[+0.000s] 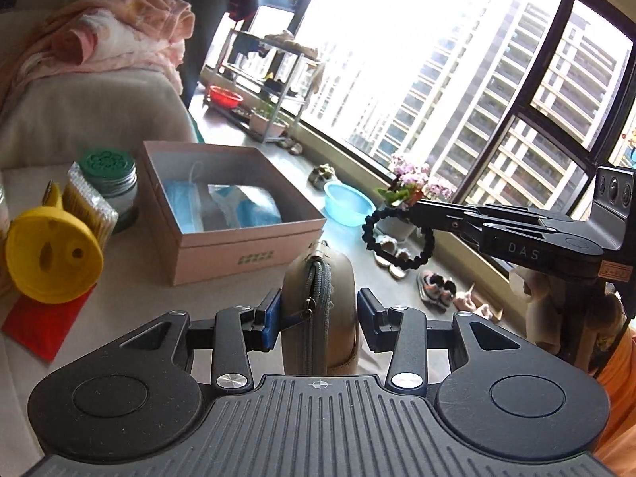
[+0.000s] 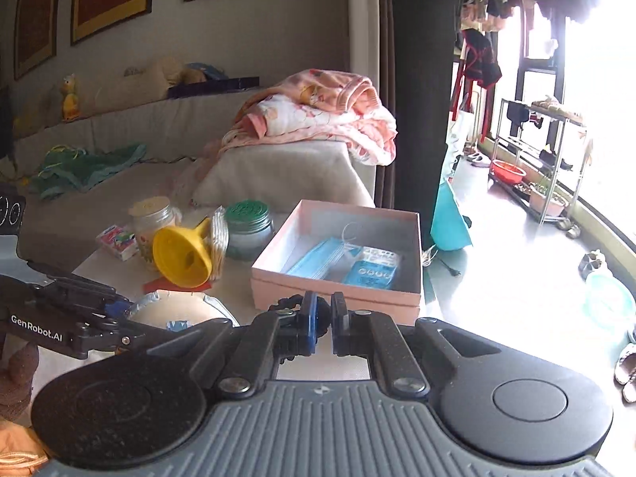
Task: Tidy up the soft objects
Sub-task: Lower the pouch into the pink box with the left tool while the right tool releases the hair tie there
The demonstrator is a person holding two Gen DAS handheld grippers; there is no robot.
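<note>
My left gripper is shut on a tan zippered pouch, held upright on its edge in front of the pink box. The box is open and holds blue face masks and a mask packet. My right gripper is shut on a black hair tie and holds it in the air to the right of the box. In the right wrist view the right gripper pinches the hair tie just before the box. The left gripper's fingers show at left with the pouch.
A yellow funnel, a pack of cotton swabs, a green-lidded jar and a red cloth stand left of the box. A sofa with pink blankets is behind. A window ledge with a blue basin, shoes and plants lies right.
</note>
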